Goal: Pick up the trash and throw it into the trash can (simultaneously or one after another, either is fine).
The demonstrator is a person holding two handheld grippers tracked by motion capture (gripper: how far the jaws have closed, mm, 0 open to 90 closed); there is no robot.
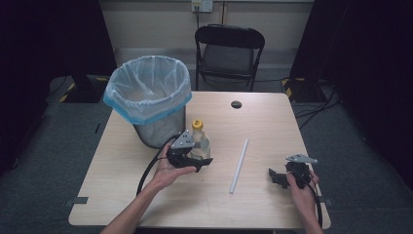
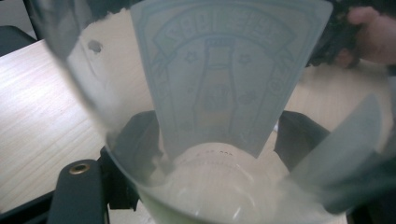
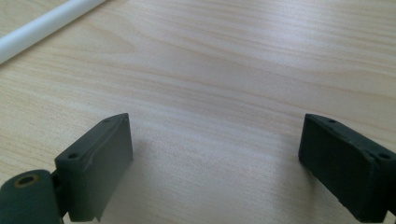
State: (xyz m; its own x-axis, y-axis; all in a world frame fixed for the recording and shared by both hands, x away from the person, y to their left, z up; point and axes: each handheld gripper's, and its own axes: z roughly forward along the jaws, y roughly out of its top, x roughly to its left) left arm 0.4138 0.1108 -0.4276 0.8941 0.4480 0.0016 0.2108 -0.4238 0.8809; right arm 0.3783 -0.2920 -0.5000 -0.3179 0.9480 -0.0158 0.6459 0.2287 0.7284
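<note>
— Left tongs (image 1: 198, 162) are clamped on the clear plastic bottle with a yellow cap (image 1: 198, 141), one black jaw on each side of its lower body, seen through the plastic in the left gripper view.

— And the right tongs (image 1: 276, 176)?

— Released, jaws spread wide and holding nothing, low over the light wooden bench (image 1: 214, 204) near its right front corner.

— What does the bottle look like?

— Upright, see-through, seemingly empty, with a pale label (image 2: 224, 70) showing a drawn bottle, stars and an arched banner. The label is seen from behind, through the wall.

— Where does it stand?

— Left of the bench's middle, just in front of the grey mesh bin lined with a pale blue bag (image 1: 148, 95). I cannot tell whether its base touches the bench.

— Anything between the hands?

— A long white tube (image 1: 239, 165) lies flat on the bench, running near to far, apart from both tongs.
</note>
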